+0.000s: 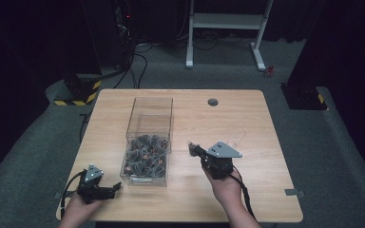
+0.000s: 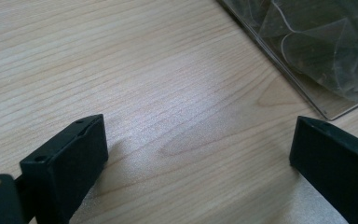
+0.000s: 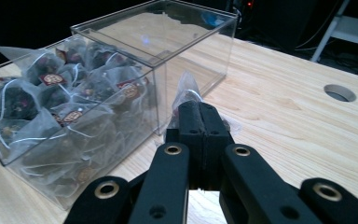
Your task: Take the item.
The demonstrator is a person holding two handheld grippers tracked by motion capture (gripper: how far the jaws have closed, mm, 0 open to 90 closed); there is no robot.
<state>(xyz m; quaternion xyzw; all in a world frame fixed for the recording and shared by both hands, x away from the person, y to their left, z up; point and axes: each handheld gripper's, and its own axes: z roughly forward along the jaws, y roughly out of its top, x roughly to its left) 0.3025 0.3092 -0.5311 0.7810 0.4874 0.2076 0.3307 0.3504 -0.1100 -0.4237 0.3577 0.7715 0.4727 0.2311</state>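
Left hand-held gripper (image 2: 200,154) agape, right (image 3: 200,119) clamped

The right tool (image 3: 200,122) hides most of the clear sachet (image 3: 186,88) it pinches.

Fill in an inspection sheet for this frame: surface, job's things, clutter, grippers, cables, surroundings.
Surface: wooden table, round grommet hole.
Job's things: clear two-part box, near compartment full of tea bags, far one empty; one tea bag out of the box.
Clutter: nothing seen.
Grippers: left gripper open over bare wood; right gripper shut on that tea bag beside the box.
Cables: one trailing from each gripper; more on the floor.
Surroundings: grey carpet, white stand, dark curtains.
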